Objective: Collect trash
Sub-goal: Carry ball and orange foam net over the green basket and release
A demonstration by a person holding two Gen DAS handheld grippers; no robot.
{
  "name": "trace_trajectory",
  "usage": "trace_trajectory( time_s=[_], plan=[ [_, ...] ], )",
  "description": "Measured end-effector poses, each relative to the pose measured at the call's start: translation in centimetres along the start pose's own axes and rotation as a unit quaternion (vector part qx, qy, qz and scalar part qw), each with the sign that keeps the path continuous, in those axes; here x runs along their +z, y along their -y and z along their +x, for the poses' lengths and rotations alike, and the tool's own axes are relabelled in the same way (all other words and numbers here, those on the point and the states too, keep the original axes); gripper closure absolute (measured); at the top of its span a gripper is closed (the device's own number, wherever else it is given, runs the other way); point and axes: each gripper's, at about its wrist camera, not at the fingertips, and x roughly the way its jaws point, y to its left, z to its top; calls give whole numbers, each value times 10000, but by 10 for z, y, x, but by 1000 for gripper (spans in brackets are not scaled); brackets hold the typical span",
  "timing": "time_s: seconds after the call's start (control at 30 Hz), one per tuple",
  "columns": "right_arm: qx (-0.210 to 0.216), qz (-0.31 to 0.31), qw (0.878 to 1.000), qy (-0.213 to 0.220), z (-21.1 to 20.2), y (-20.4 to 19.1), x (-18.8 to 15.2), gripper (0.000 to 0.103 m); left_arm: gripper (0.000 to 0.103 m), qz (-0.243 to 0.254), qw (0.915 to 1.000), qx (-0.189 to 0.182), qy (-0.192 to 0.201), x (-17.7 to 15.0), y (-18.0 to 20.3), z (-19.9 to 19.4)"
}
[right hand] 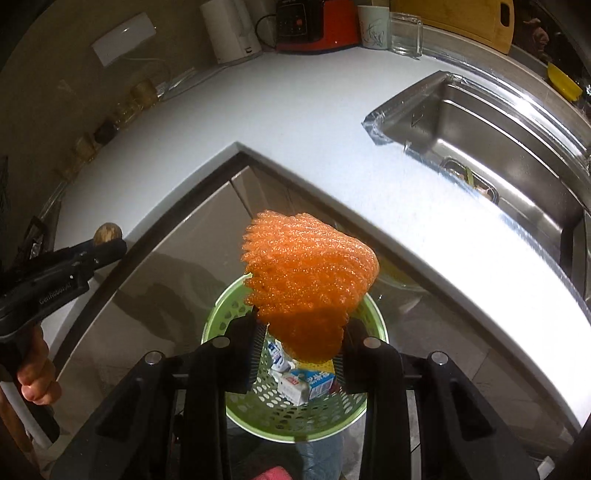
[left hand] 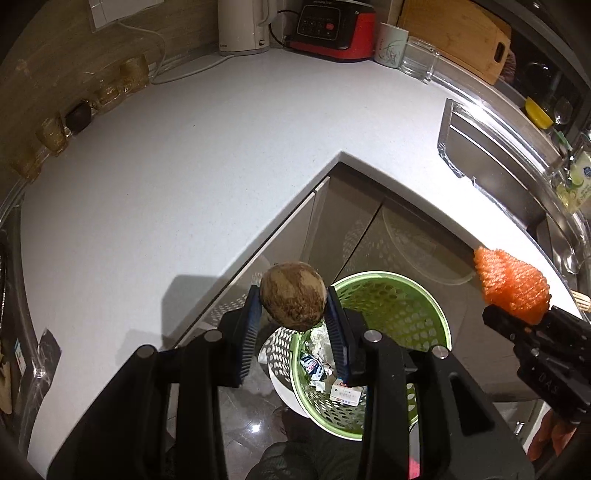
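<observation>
My left gripper (left hand: 293, 317) is clenched on a brown round fruit (left hand: 293, 295), pinched between its blue pads just above the near rim of the green basket (left hand: 424, 314). My right gripper (right hand: 299, 354) grasps an orange foam net (right hand: 308, 280) directly over that basket, below the counter (left hand: 184, 147) edge.

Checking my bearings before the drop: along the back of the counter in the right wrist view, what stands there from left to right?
White electric kettle → red and black cooker → white mug with a leaf print → clear glass container → wooden cutting board.
</observation>
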Motion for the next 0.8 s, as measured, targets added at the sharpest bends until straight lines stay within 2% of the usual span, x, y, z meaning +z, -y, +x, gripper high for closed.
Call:
trace_trajectory(
  time_s=[0.23,0.43,0.5,0.6,0.7,0.8],
  plan=[
    [-45,-212,9992,-321,34,-14,-42,71,69,119,9999,-76,-27,-16,-5,-4],
    [-98,-311,9963,-789,99,-18,-68,69,69,212,9995,-96,-210,-34,-7,7],
    [-159,-372,9942,-993,120,-20,-74,63,69,240,9992,-99,-298,-39,-7,13],
    [-180,-384,9926,-1138,137,-20,-81,32,69,310,9985,-105,-428,-46,-4,22],
    [-222,-335,9934,-1077,134,-18,-80,13,69,375,9980,-106,-496,-50,0,28],
    [-322,-311,9951,-883,120,-15,-75,5,69,384,9976,-176,-552,-50,5,33]
  ],
)
